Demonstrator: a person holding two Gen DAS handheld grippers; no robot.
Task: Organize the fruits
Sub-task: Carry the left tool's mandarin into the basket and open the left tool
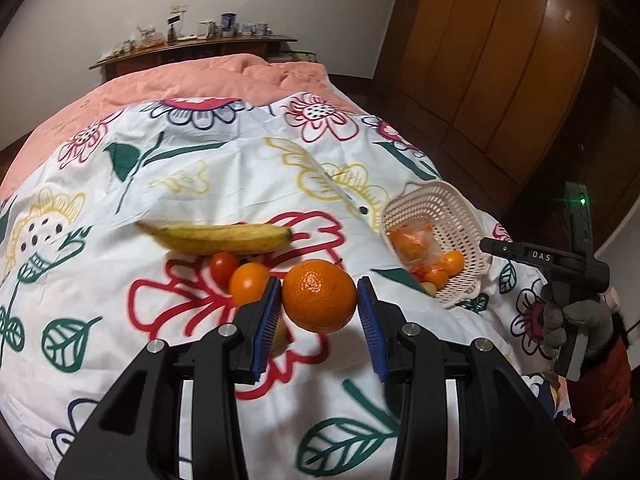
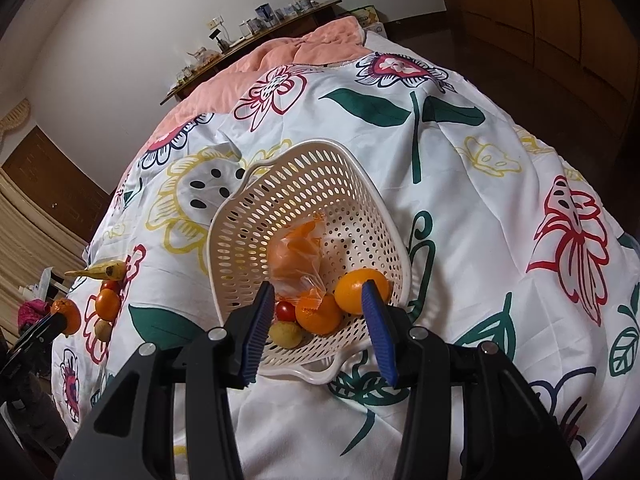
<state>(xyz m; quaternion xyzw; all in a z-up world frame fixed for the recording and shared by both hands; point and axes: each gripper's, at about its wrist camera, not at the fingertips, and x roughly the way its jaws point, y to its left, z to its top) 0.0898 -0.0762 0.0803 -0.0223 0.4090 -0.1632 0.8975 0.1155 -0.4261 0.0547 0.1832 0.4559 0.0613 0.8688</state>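
Observation:
My left gripper (image 1: pixel 319 298) is shut on a large orange (image 1: pixel 319 295) and holds it above the flowered cloth. Behind it on the cloth lie a banana (image 1: pixel 218 237), a small red tomato (image 1: pixel 223 266) and a smaller orange (image 1: pixel 249 282). A cream perforated basket (image 1: pixel 434 209) sits tilted at the right with oranges and a plastic-wrapped fruit inside. My right gripper (image 2: pixel 318 300) is open and empty just in front of the basket (image 2: pixel 304 184). In it lie two oranges (image 2: pixel 319 314), a tomato (image 2: pixel 285 311), a yellow-green fruit (image 2: pixel 285 335) and a bagged orange (image 2: pixel 296 256).
The flowered cloth (image 1: pixel 120 320) covers a bed with a pink quilt (image 1: pixel 200 80) behind. A wooden shelf with cups (image 1: pixel 192 44) stands at the far wall. Wooden wardrobe doors (image 1: pixel 500 60) are at the right. The bed edge drops off past the basket.

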